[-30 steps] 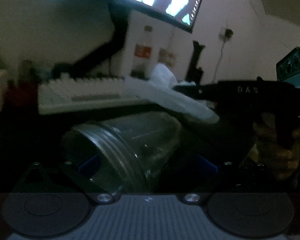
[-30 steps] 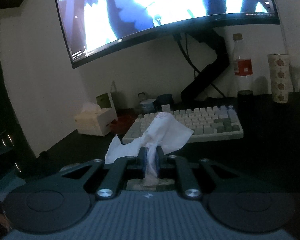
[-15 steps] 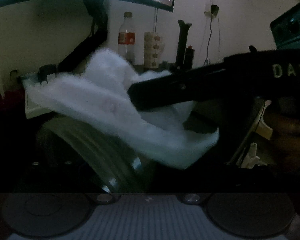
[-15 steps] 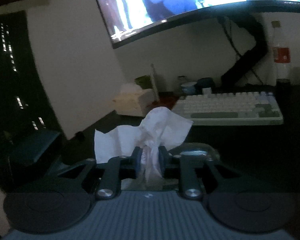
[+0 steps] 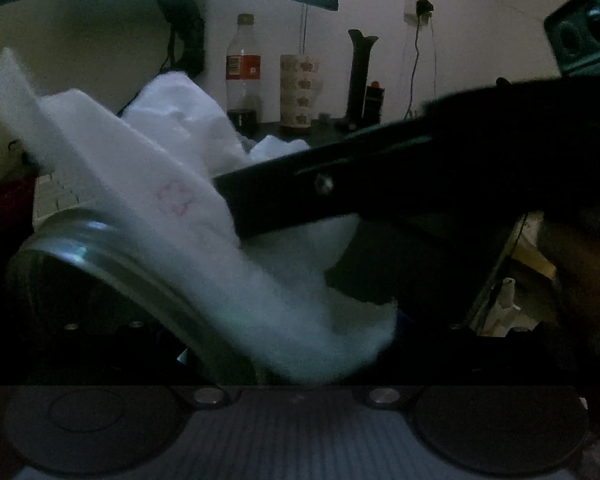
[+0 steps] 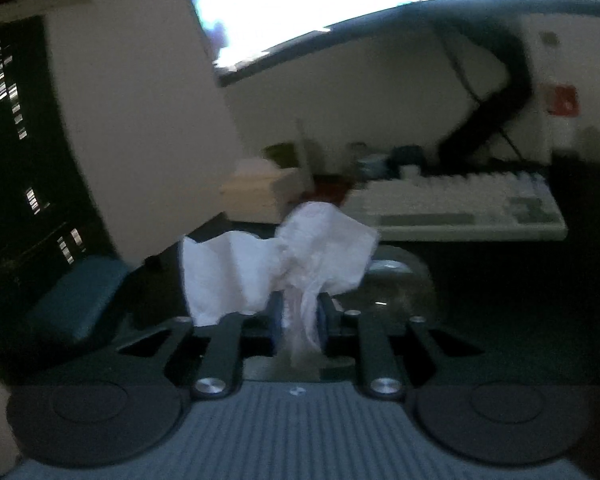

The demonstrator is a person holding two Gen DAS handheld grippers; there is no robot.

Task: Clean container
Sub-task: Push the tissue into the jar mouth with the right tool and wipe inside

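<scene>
Clear jar [image 5: 112,276], hard, slick, breakable, sits in left gripper [image 5: 296,364], grip unclear; best held mid-body, while right gripper [image 6: 298,314] pinches soft light tissue [image 6: 300,256] at jar's 2 o'clock.

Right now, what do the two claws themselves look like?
Both are built alike: black linked bars with silver bolts, round dark discs either side, over a ribbed grey base. The right claw has blue pads. On the left claw, only its base shows clearly.
</scene>
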